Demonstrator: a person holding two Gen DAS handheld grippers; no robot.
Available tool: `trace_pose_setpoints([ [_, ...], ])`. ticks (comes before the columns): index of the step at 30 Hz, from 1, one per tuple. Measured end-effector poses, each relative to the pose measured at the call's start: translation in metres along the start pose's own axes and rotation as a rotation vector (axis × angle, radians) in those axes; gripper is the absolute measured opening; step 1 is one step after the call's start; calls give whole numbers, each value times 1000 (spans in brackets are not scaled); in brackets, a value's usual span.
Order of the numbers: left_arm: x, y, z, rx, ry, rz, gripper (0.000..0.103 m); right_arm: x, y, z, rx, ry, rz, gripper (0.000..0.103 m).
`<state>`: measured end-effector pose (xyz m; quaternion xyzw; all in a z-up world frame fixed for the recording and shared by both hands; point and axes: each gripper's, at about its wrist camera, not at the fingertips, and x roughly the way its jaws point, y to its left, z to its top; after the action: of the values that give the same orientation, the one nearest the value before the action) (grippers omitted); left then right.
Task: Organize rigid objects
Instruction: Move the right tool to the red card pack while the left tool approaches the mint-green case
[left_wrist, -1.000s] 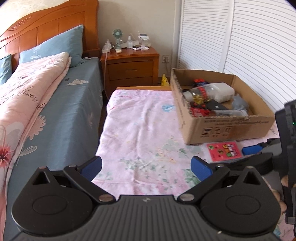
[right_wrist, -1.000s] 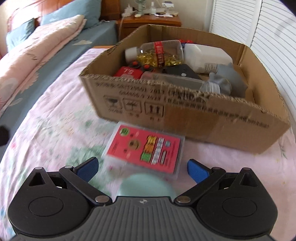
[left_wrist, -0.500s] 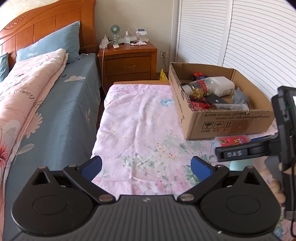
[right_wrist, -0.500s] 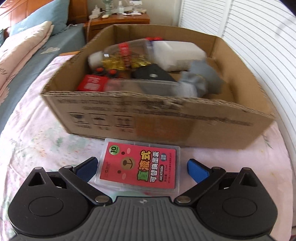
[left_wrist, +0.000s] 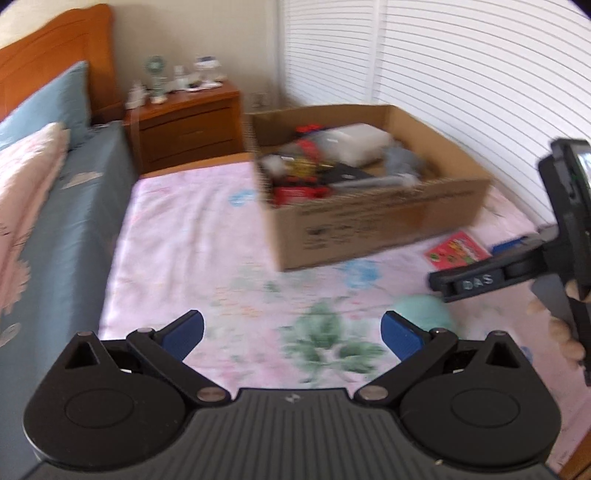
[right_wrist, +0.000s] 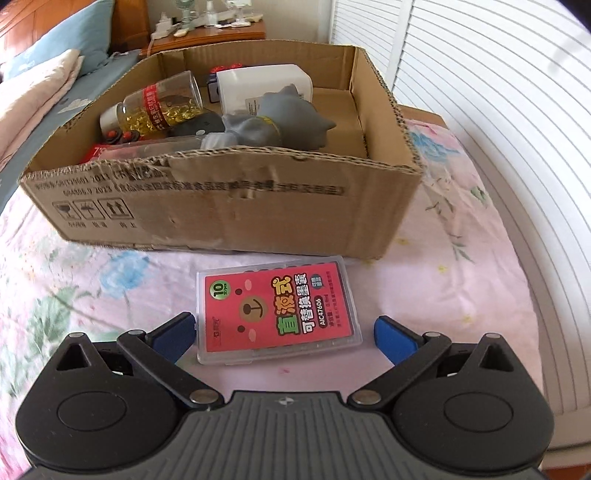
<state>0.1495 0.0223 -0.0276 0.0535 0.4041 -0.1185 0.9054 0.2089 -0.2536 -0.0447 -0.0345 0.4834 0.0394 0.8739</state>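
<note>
A: Our right gripper (right_wrist: 283, 334) is spread wide, straddling the clear case (right_wrist: 277, 314) with the red label. Not touching.
B: Where's it sitting?
A: Flat on the floral sheet (right_wrist: 461, 280), just beside the cardboard box (right_wrist: 229, 206). Left gripper (left_wrist: 291, 334) also wide, empty.

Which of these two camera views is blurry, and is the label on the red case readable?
Left wrist view: smeared with motion blur, so the cardboard box and the red case are soft. Right wrist view: mostly sharp, the case's label readable, blur only at the left edge; straight shutters bow from fisheye distortion.
</note>
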Motion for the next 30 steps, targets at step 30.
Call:
trace_pose_setpoints([
  [30, 58, -38, -17, 141, 59, -153, 99, -5, -11, -13, -93, -74, 57, 103],
])
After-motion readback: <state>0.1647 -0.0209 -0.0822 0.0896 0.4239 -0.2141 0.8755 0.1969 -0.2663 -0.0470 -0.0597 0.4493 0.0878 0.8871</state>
